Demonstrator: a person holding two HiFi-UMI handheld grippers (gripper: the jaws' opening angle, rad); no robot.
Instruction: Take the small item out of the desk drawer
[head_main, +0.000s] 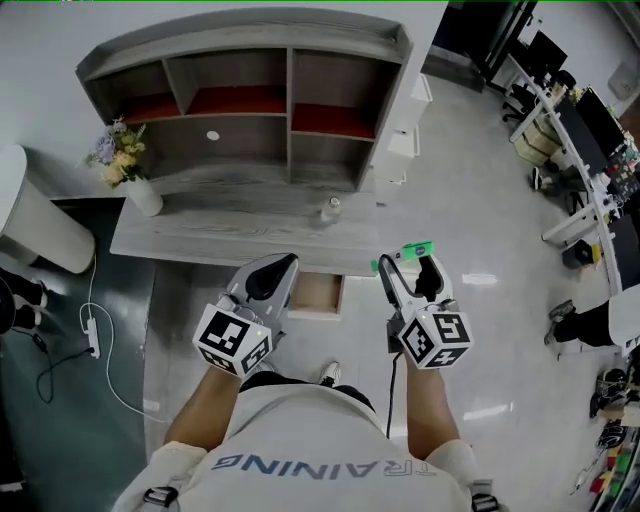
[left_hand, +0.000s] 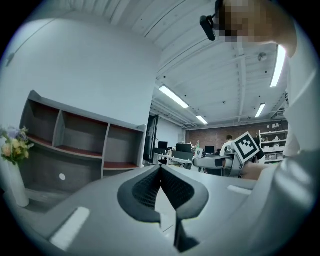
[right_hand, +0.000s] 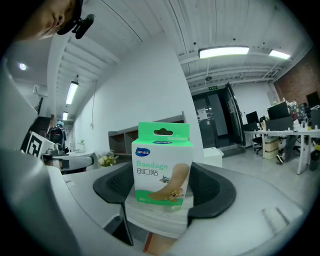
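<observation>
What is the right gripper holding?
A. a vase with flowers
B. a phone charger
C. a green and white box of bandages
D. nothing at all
C: in the right gripper view, the right gripper has its two jaws pressed on either side of the box of bandages, which stands upright between them.

Desk (head_main: 230, 235) before you
The shelf unit (head_main: 240, 35) stands at the desk's back, the vase (head_main: 143, 195) on its left end; the drawer (head_main: 316, 296) juts from the front edge, between your left gripper (head_main: 284, 263) and right gripper (head_main: 407, 259) (bandage box (right_hand: 161, 175) between its jaws).
</observation>
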